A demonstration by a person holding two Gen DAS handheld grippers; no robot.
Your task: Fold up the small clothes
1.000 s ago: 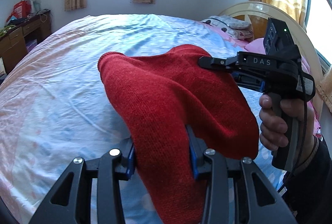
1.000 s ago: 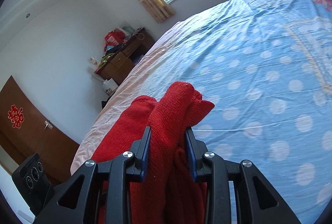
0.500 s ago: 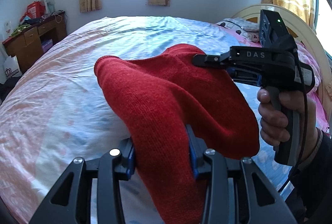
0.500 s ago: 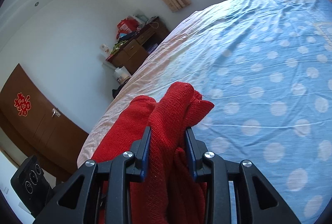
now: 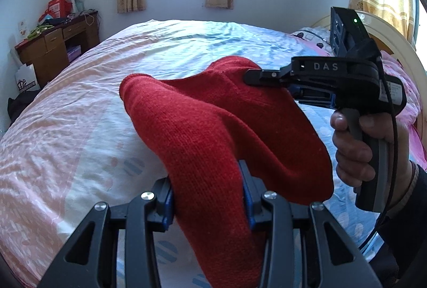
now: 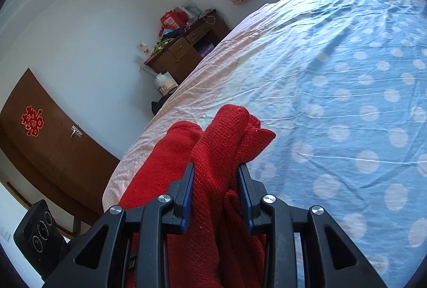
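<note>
A red knitted garment (image 5: pixel 213 133) hangs in the air above the bed, stretched between both grippers. My left gripper (image 5: pixel 206 194) is shut on a thick bunch of its near edge at the bottom of the left wrist view. The right gripper (image 5: pixel 256 75) reaches in from the right, held by a hand (image 5: pixel 352 149), and pinches the garment's far edge. In the right wrist view my right gripper (image 6: pixel 216 181) is shut on a folded wad of the red garment (image 6: pixel 224 138), which sticks out past the blue pads. The rest of the cloth droops below, out of sight.
A bed (image 5: pixel 80 111) with a blue and pink dotted sheet (image 6: pixel 347 90) fills both views. A wooden desk (image 5: pixel 53 47) with clutter stands by the far left wall. Pillows and a round headboard (image 5: pixel 395 47) are at the right. A brown door (image 6: pixel 45 138) is behind.
Both grippers have swung sideways with the garment still held; the window and desk have slid rightward in the left wrist view. The grips have not changed.
</note>
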